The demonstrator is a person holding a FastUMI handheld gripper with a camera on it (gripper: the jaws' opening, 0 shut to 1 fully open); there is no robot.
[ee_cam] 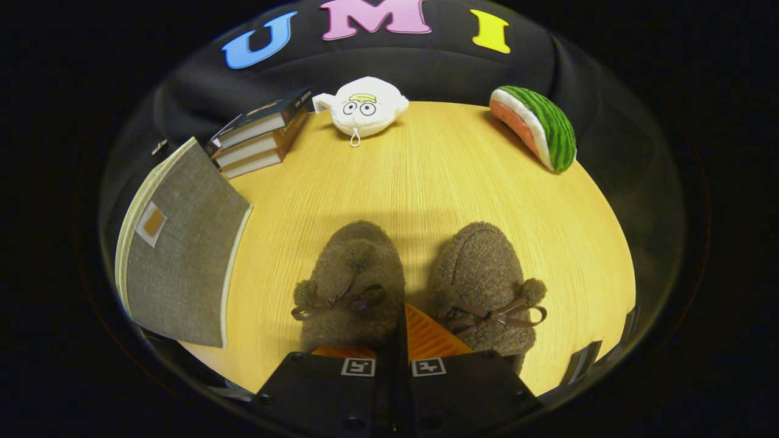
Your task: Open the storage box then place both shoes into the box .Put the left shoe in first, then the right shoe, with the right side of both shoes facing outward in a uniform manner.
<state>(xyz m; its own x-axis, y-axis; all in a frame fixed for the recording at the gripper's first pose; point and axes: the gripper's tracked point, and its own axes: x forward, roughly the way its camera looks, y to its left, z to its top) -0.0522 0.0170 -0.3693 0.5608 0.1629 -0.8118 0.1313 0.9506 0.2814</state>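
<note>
Your gripper (398,340) has its fingers closed together, holding nothing, hovering low over the pair of fuzzy shoes (420,286) just ahead. The storage box (182,255), lid down, lies off to the left of the fingers, its long axis running away from you toward the stacked books (261,134). You should swing left first, since the box is unopened.

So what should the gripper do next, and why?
Probably swing left toward the grey storage box. Its lid looks closed, and both fuzzy brown shoes sit on the table just ahead of the gripper, whose fingers are together, holding nothing. The box has to be opened first.
</note>
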